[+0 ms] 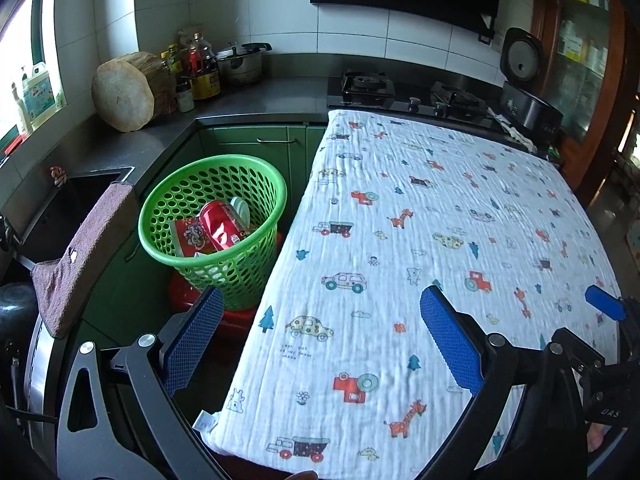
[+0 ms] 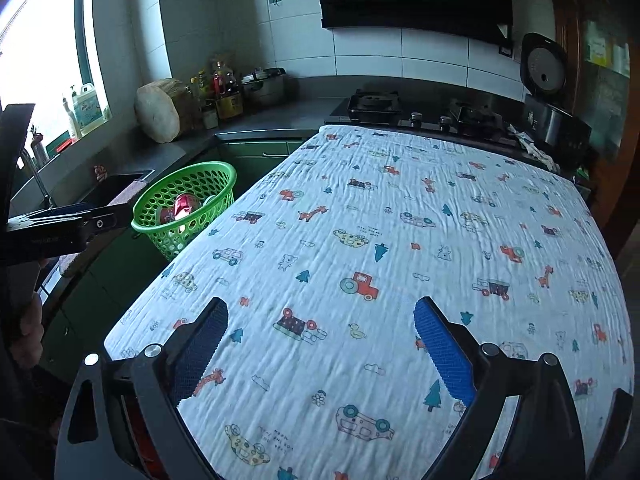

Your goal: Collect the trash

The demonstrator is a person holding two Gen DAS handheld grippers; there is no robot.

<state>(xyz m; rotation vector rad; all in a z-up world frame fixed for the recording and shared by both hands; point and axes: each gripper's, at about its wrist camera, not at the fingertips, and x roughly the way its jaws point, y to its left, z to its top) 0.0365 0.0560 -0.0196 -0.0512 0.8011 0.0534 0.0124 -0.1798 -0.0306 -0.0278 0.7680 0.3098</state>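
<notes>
A green perforated basket [image 1: 160, 216] [image 2: 148, 208] stands on a red stool left of the table. Inside it lie a crushed red can [image 1: 222, 228] [image 2: 183, 205], a red-and-white wrapper [image 1: 190, 236] and a pale lid [image 1: 241, 208]. My left gripper [image 1: 320, 304] hovers open over the table's near left edge, nothing between its blue pads. My right gripper [image 2: 320, 316] is open above the printed cloth [image 2: 400, 260], also holding nothing. The right gripper's blue fingertip [image 1: 604, 302] shows at the right in the left wrist view. The left gripper [image 2: 60, 224] shows from the side at the left in the right wrist view.
The table is covered by a white cloth [image 1: 440, 240] printed with cars and giraffes. Behind it are a gas hob [image 1: 404, 92] and a black rice cooker [image 1: 524, 92]. A round chopping block [image 1: 124, 92], bottles and a pot sit on the corner counter. A sink [image 1: 80, 196] with a brown towel is at left.
</notes>
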